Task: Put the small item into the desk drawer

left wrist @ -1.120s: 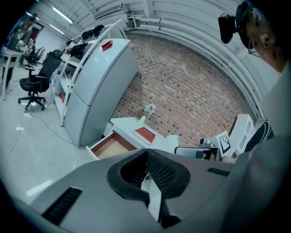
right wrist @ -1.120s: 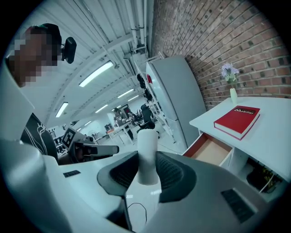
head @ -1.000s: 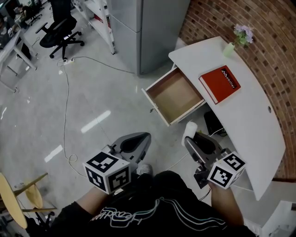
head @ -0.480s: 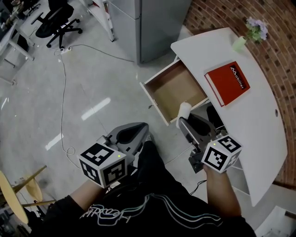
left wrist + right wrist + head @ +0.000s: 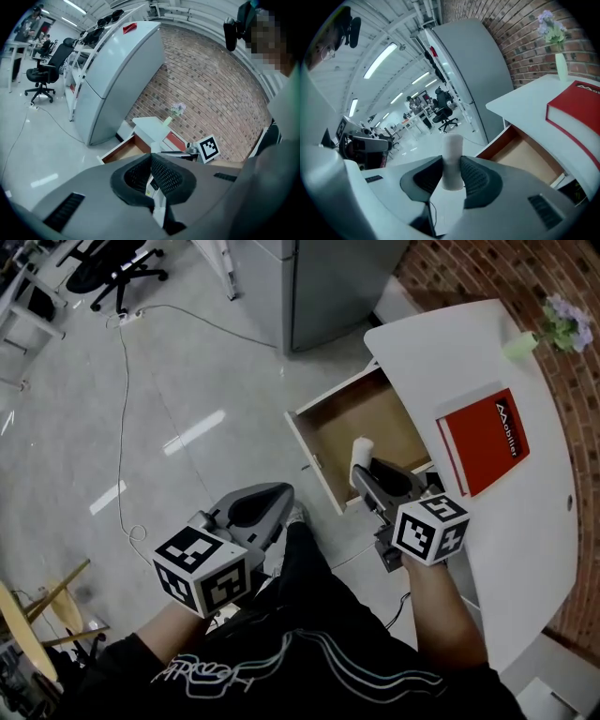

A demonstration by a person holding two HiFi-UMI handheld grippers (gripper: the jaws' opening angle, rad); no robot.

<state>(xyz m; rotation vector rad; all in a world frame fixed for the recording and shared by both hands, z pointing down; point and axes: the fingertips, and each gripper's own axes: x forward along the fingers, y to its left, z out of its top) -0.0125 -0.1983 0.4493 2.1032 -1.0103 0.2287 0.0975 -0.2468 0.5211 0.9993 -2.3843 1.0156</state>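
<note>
From where I stand the right gripper (image 5: pixel 452 176) is clamped on the lower half of the small white cylinder (image 5: pixel 452 154), seemingly light, stiff and slippery, with the open drawer (image 5: pixel 311 454) just ahead and below, while the left gripper (image 5: pixel 151 161) hangs closed on nothing

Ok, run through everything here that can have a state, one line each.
desk drawer: pulled open, empty.
right gripper: shut on the white cylinder.
white cylinder: clamped between the jaws, not yet in the drawer.
left gripper: shut, empty.
red book: closed, flat on the desk.
</note>
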